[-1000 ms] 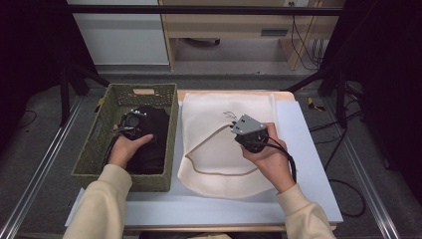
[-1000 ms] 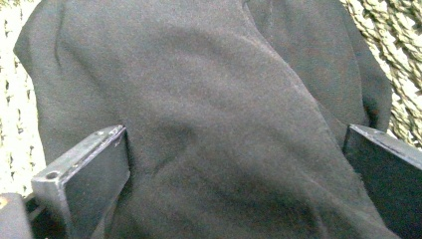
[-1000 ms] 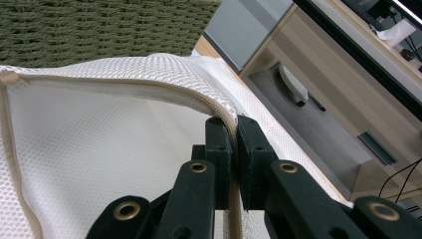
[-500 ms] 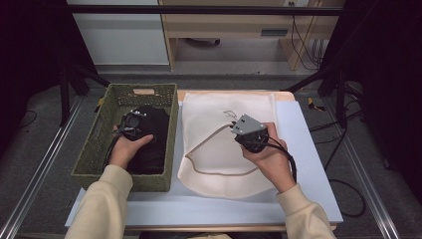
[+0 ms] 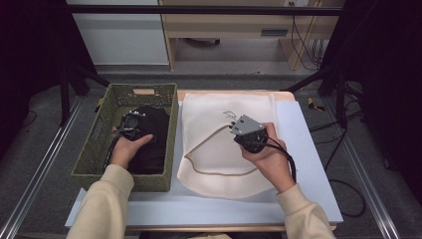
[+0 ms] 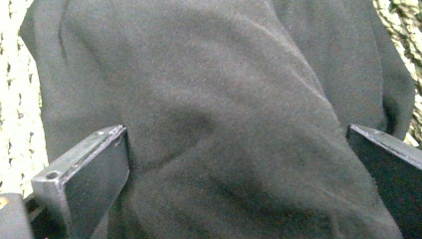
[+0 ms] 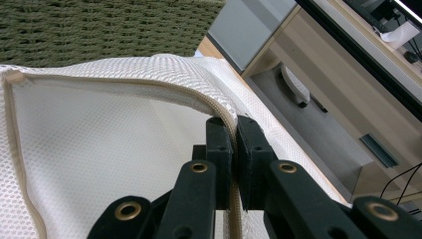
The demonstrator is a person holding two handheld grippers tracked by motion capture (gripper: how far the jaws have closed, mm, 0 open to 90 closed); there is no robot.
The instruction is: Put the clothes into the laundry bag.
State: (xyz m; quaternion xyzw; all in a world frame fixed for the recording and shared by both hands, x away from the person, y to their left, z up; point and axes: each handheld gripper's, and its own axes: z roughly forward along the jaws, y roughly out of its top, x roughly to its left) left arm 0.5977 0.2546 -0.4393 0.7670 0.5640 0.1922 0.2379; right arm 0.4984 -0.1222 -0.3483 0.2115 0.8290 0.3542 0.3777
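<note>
1. A black garment [image 5: 149,137] lies bunched in the green woven basket [image 5: 94,149] at the table's [image 5: 318,164] 9 o'clock side; a cream mesh laundry bag [image 5: 219,149] lies flat at centre.
2. The left gripper [image 6: 234,164] has its jaws spread wide over the dark, softly creased cloth.
3. The right gripper [image 7: 235,144] is clamped on the bag's zippered edge, lifting it; the high view shows only the curved trim.

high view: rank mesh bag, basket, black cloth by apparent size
1. Mesh bag: largest, though close to the basket.
2. Basket: slightly smaller footprint.
3. Black cloth: clearly smallest; it lies inside the basket, partly hidden by the left tongs.
</note>
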